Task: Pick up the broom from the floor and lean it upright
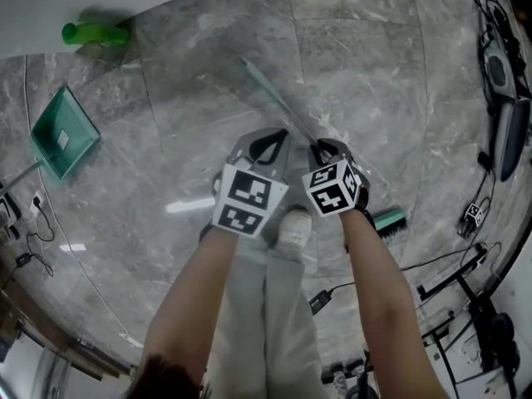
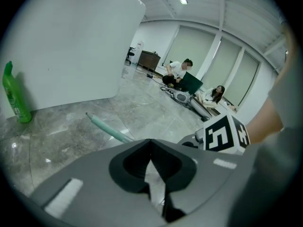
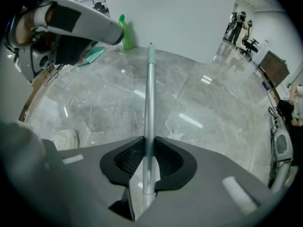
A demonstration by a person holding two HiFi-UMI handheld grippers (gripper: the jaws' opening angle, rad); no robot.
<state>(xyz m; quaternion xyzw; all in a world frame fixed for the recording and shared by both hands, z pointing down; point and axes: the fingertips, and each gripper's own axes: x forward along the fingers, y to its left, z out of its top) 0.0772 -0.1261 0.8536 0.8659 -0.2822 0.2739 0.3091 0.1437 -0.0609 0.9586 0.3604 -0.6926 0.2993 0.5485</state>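
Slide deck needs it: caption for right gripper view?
Right gripper clamps green-tipped silver metal broom handle against grey marble floor; green plastic bottle beyond.

the broom (image 3: pixel 149 108) is silver (mint-green at its end), the bottle (image 1: pixel 93 32) green, the floor (image 1: pixel 166 123) grey-veined marble.

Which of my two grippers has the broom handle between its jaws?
The right gripper: the broom handle runs straight between its jaws, which grip it. The left gripper has its jaws together, holding nothing.

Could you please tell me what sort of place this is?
Probably an office or lab: polished grey floor tiles, tall partition panels, and cables trailing along the floor's edge.
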